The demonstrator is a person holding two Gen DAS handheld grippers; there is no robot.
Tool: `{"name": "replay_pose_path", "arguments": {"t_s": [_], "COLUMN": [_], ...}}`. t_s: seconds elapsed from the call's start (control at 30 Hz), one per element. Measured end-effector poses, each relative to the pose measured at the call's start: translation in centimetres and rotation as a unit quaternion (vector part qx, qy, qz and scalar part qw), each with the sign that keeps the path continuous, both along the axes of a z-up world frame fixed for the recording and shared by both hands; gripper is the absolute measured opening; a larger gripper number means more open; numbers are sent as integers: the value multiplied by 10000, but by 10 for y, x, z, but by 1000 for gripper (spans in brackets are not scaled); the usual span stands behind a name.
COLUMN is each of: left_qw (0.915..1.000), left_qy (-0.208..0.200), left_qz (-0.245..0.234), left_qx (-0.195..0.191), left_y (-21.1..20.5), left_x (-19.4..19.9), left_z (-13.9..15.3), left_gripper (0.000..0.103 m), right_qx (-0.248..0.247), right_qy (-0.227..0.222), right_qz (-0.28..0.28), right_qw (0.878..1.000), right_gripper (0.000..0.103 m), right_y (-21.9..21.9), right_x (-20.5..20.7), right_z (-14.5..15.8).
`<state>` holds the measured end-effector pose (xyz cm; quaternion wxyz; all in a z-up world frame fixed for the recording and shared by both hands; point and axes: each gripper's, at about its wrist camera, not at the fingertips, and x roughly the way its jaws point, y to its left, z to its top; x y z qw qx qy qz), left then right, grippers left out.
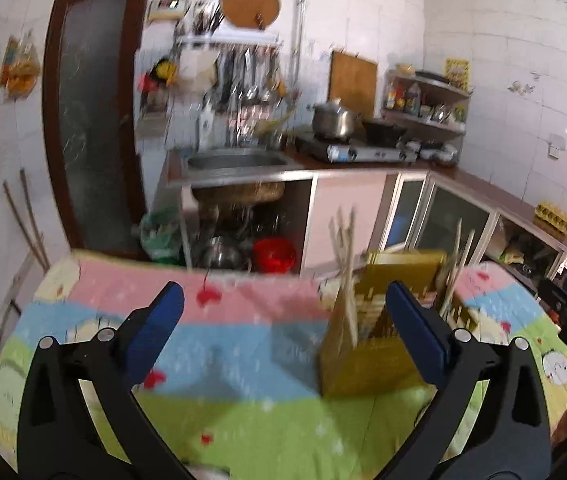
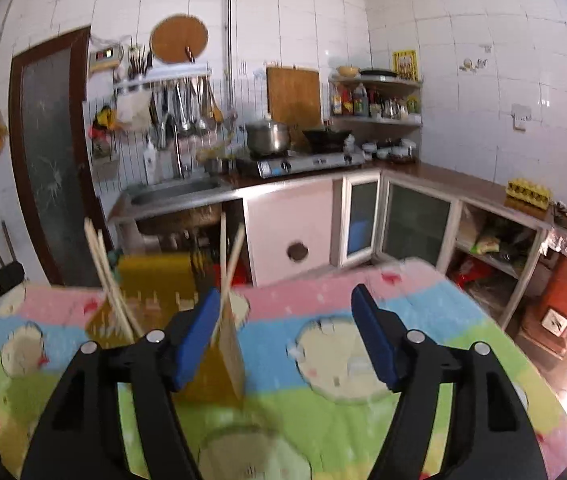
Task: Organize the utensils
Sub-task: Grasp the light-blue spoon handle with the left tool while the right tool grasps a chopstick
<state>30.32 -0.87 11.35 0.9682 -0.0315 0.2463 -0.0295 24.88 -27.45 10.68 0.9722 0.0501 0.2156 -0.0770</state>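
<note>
A yellow-brown utensil holder (image 1: 367, 344) stands on the table's colourful cartoon cloth (image 1: 223, 344), with several pale chopsticks (image 1: 345, 264) upright in it. My left gripper (image 1: 283, 320) is open and empty; the holder sits by its right finger (image 1: 415, 328). In the right wrist view the holder (image 2: 187, 320) with chopsticks (image 2: 227, 264) is partly behind my right gripper's left finger (image 2: 197, 336). My right gripper (image 2: 285, 332) is open and empty. The views are blurred. Each gripper's edge shows in the other's view.
The table's far edge (image 1: 187, 272) faces a kitchen counter with a sink (image 1: 235, 160), a gas stove with a pot (image 1: 331, 120) and a wok. Open cabinets hold pots and a red bowl (image 1: 273, 254). An egg tray (image 2: 527, 192) sits on the right counter.
</note>
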Motion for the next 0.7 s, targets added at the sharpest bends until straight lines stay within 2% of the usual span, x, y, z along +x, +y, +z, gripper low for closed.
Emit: {"name": "replay_pose_path", "arguments": {"t_s": [0.2,0.37,0.57,0.63,0.7], "left_qw": [9968,9927,9877,9866,9856], "left_qy": [787,1203,1561,1627,1687], "left_qz": [116,51,102,125,132], "left_qx": [-94,-7,7,25,48], "left_y": [5,-2,-8,-9,-10], "left_x": [-22,-40,-40,-42,-43], "left_z": [-50,-94,-123,-130,-135], "left_gripper": [98,98,98,98,98], "right_qx": [280,489,583,698,778], "right_qy": [710,1277,1790,2000,2113], "right_qz": [-74,-183,-156,-127,-71], "right_qw": [9971,9904,9820,9772,9743], "right_gripper": [68,68,67,65,54], "right_y": [5,10,23,29,34], "right_x": [-32,-36,-31,-27,-25], "right_z": [-51,-95,-128,-138,-144]}}
